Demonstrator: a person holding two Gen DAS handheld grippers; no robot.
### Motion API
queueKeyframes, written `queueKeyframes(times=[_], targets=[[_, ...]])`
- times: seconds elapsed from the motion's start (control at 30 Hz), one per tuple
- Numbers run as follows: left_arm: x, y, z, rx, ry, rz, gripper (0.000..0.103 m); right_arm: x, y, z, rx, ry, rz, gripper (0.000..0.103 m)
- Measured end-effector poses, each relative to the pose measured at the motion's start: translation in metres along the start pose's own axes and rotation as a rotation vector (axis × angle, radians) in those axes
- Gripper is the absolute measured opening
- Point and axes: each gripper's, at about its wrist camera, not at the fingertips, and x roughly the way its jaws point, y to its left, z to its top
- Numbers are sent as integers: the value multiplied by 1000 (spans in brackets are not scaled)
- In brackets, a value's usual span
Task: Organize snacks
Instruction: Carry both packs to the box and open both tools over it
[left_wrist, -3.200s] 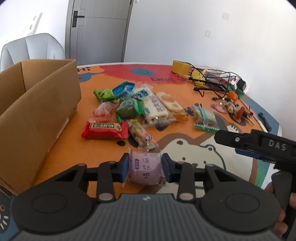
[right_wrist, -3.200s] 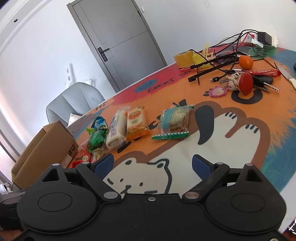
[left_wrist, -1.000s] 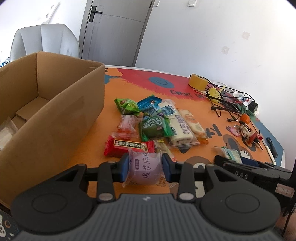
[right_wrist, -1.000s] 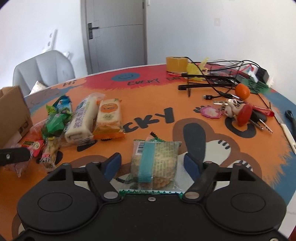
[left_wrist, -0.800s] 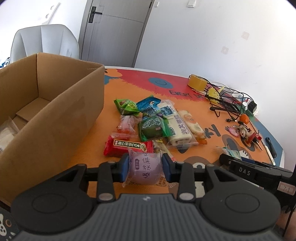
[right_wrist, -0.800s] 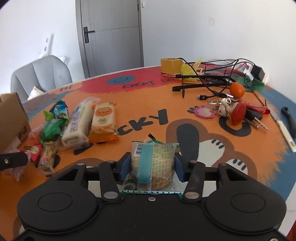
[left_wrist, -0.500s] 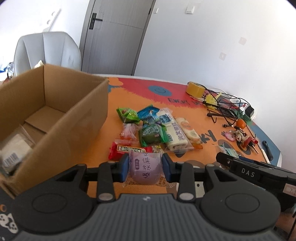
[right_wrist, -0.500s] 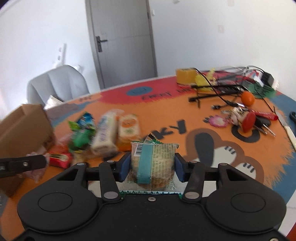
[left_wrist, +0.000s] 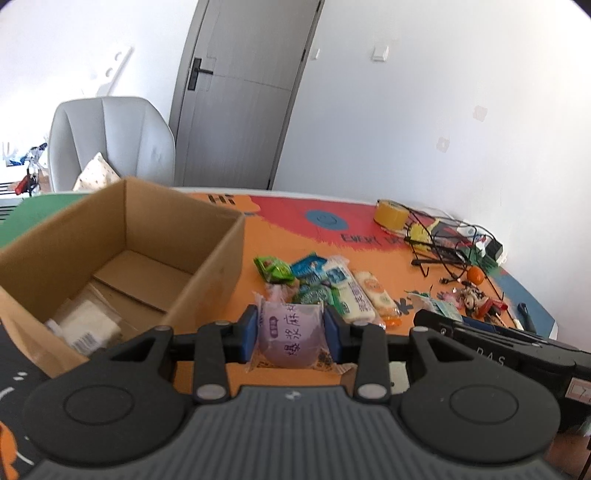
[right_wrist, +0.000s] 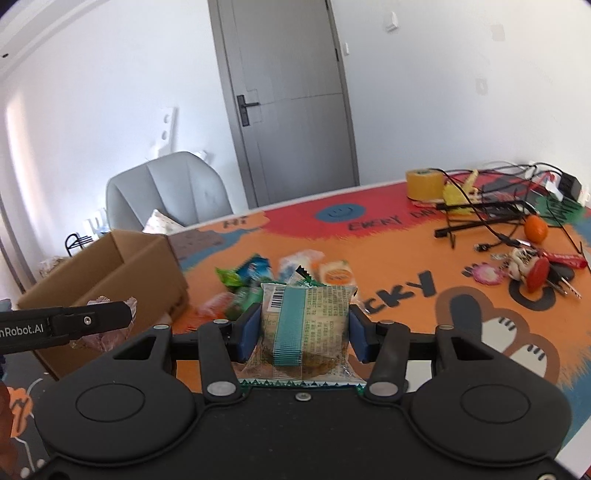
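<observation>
Left wrist view: left gripper (left_wrist: 291, 334) clamped on a purple snack pack (left_wrist: 290, 338), held in the air just right of the cardboard box (left_wrist: 207, 280) (one wrapped item already lies inside). Right wrist view: right gripper (right_wrist: 304, 332) has just closed its jaws, pads now pressing a clear-wrapped cookie pack (right_wrist: 304, 325) with a teal stripe, lifted off the table (right_wrist: 388, 258). Remaining loose snacks (left_wrist: 332, 288) lie in a cluster right of the box.
</observation>
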Motion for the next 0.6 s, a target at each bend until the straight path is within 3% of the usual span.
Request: queueKeyframes(times=[0.6], targets=[[-52, 50, 30, -41, -113, 93, 36, -7, 69, 25, -105, -63, 164, 49]])
